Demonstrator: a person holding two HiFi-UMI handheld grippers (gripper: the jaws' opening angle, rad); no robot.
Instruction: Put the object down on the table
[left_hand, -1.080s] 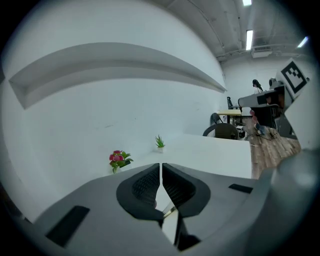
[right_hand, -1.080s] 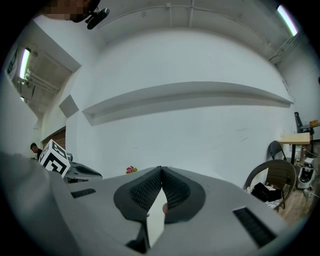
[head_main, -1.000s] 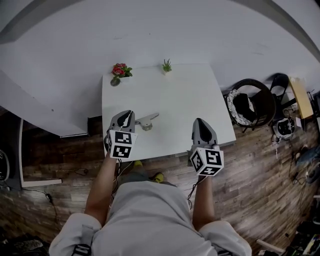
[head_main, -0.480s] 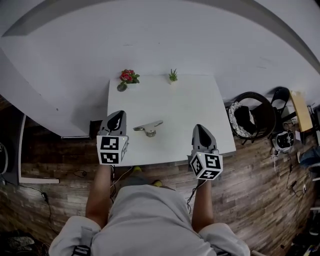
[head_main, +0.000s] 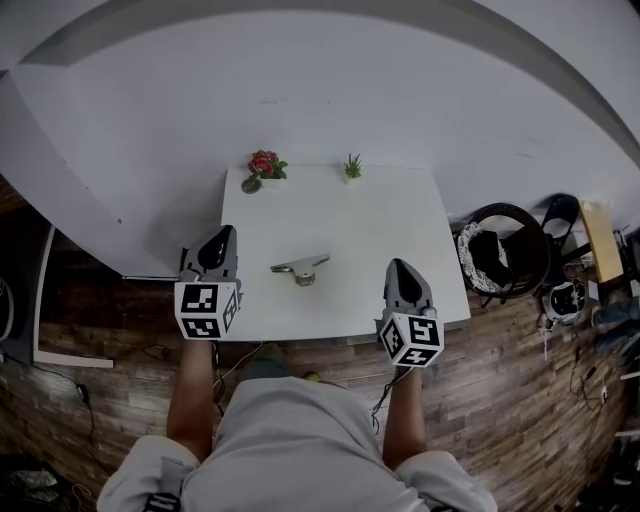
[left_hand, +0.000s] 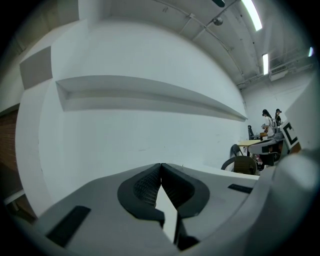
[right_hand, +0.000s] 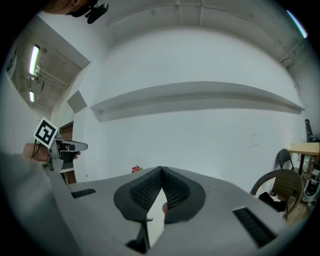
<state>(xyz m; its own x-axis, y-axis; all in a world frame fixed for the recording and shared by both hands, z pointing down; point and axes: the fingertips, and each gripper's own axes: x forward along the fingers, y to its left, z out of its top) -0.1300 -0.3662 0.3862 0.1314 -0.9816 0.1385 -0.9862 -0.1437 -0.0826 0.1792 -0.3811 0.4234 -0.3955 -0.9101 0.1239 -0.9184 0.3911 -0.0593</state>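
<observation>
White table (head_main: 390, 220) — grey object (head_main: 298, 267) flat, long axis left-right; left gripper (head_main: 222, 233), right gripper (head_main: 397, 266) both closed, empty.

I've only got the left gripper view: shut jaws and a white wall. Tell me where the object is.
Observer: The grey metal piece lies flat on the white table, left of its middle, with neither gripper touching it.
Operator: Give me my left gripper's position against it.
Observer: The left gripper is at the table's left edge, to the left of the piece and apart from it.
Operator: Now report the right one.
Observer: The right gripper is above the table's near right part, with its jaws together and holding nothing.
</observation>
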